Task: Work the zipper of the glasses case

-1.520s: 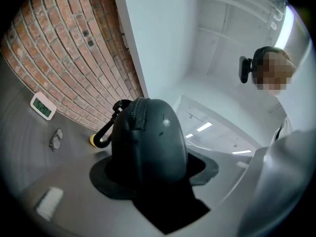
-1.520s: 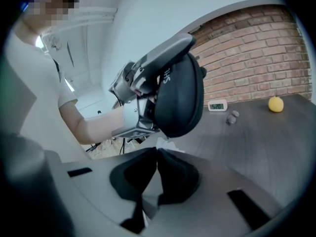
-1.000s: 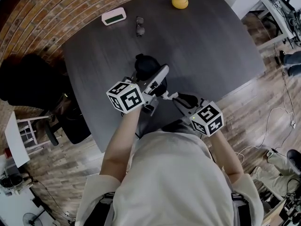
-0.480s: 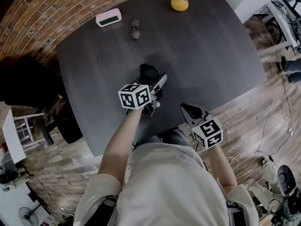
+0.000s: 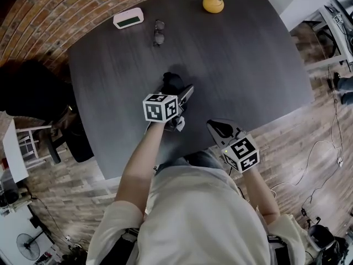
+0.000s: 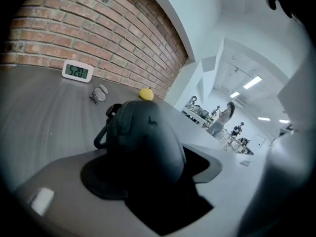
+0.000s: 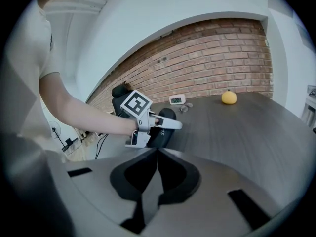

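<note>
"Where's the glasses case (image 6: 143, 142)?"

"On the dark, grained table (image 5: 248, 65). It's a smooth black dome with a ridged zipper seam, sitting between the left gripper's (image 5: 182, 93) jaws, which have just been opening. The right gripper (image 7: 157, 157) is pinched together, empty."

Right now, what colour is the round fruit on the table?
The round fruit is yellow, best in head view.

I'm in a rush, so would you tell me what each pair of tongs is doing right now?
Left tongs: open, jaws just been widening, with the glasses case between them.
Right tongs: shut, nothing between them.
</note>
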### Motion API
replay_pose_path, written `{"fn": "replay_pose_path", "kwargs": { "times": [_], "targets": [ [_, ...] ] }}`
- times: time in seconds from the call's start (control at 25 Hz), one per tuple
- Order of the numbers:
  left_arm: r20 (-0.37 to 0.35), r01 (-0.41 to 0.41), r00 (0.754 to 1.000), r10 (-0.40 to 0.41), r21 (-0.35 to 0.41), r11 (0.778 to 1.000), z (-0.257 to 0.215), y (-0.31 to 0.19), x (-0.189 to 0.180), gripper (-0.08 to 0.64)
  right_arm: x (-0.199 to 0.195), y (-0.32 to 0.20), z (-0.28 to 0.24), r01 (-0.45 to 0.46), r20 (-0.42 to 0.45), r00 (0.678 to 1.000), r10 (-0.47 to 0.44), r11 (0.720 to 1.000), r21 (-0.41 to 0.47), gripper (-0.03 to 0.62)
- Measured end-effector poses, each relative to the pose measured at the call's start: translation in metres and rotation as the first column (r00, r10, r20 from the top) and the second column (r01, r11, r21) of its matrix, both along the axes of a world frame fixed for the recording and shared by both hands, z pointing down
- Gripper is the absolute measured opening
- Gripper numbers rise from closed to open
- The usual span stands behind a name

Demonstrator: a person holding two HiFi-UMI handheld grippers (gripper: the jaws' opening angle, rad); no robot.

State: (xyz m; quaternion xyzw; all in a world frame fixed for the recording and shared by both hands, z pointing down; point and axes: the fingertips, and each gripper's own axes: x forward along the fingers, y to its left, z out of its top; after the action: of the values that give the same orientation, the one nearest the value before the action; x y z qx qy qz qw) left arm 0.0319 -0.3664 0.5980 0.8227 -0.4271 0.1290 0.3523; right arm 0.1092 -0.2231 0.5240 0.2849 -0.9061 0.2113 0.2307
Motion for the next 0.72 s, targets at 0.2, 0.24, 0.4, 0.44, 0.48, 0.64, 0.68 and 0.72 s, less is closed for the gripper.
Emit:
{"fn": "replay_pose_path", "kwargs": {
  "times": [0.2,0.24,0.4,0.44,0.48,0.64,0.68,0.72],
  "targets": [
    [0.159,0.170,0.972,-0.174,0.039,0.985,0.003,-0.008,-0.046,0.440,-0.002,0.003,-0.002,0.043,0.017,0.999,-0.043,0.999,0.002,0.009],
    [0.186,0.205,0.960,-0.211,0.051,0.977,0.003,-0.009,-0.058,0.451,-0.004,0.004,-0.002,0.052,0.021,0.998,-0.052,0.999,0.002,0.009],
    [0.234,0.313,0.916,-0.326,0.092,0.945,-0.003,-0.005,-0.097,0.477,-0.009,0.011,-0.003,0.095,0.027,0.995,-0.095,0.995,0.008,0.009],
    [0.239,0.329,0.909,-0.341,0.087,0.940,-0.004,-0.004,-0.105,0.487,-0.009,0.012,-0.003,0.099,0.027,0.995,-0.099,0.995,0.011,0.009],
    [0.244,0.339,0.905,-0.348,0.080,0.937,-0.005,-0.001,-0.112,0.497,-0.009,0.012,-0.004,0.098,0.028,0.995,-0.099,0.995,0.014,0.009],
    [0.247,0.348,0.897,-0.365,0.114,0.931,-0.021,0.012,-0.132,0.497,-0.011,0.009,-0.009,0.074,0.029,0.997,-0.075,0.997,0.038,0.009],
    [0.243,0.341,0.899,-0.364,0.129,0.931,-0.027,0.016,-0.134,0.497,-0.013,0.008,-0.010,0.069,0.027,0.997,-0.070,0.997,0.047,0.009],
    [0.236,0.331,0.904,-0.357,0.142,0.933,-0.033,0.021,-0.135,0.497,-0.015,0.008,-0.012,0.064,0.025,0.998,-0.065,0.996,0.057,0.009]
  ]
}}
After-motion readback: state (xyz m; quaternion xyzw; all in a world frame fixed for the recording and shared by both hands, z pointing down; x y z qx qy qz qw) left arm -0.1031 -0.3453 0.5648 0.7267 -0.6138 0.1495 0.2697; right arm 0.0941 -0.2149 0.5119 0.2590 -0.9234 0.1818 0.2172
